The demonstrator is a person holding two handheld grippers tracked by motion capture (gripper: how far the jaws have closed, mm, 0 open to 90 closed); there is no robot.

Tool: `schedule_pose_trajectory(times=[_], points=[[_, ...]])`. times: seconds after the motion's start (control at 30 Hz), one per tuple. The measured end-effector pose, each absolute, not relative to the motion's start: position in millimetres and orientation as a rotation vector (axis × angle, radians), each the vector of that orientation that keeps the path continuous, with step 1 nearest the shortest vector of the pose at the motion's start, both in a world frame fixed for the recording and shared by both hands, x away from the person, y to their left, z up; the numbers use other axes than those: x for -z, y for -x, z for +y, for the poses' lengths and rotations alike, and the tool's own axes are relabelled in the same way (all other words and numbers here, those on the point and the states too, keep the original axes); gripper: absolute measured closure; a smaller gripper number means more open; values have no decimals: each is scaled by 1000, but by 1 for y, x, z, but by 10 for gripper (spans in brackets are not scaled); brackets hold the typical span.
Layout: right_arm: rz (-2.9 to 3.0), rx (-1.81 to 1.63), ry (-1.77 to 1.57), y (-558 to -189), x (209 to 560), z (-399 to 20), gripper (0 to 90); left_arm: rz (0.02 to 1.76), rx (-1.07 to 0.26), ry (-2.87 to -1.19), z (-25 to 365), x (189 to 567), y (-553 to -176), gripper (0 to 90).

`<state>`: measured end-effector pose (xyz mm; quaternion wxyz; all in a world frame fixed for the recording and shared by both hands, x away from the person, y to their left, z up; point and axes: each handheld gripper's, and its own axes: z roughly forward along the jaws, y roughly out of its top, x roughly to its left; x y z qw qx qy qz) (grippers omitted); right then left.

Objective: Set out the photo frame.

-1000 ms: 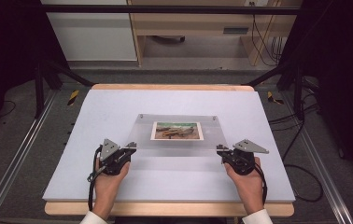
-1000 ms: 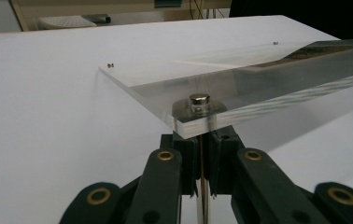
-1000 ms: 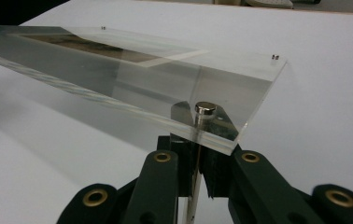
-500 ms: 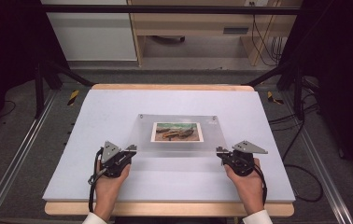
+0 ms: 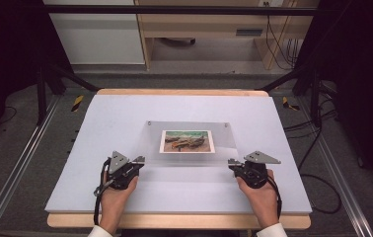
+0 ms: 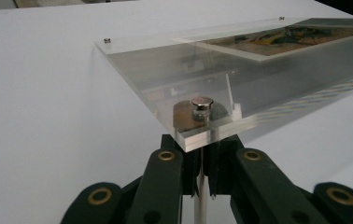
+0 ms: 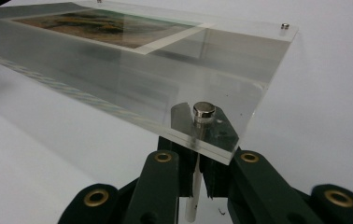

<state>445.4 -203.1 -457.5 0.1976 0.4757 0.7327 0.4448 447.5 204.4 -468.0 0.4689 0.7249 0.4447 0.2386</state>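
Clear acrylic photo frame (image 5: 189, 143) mid-table on white board (image 5: 125, 113), near edge raised, left gripper (image 5: 136, 161) clamped on near-left corner, right gripper (image 5: 234, 163) clamped on near-right corner, metal stud (image 6: 201, 106) above left jaws.

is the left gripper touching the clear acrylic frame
Touching. In the left gripper view the left gripper is closed on a thin white post that hangs below the corner of the acrylic frame, under its metal stud.
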Motion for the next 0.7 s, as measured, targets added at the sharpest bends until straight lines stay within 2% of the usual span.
schedule_pose_trajectory(times=[0.7], points=[[2068, -1217, -1344, -446, 462, -204, 841, 1102, -574, -1811, 202, 473, -447, 831]])
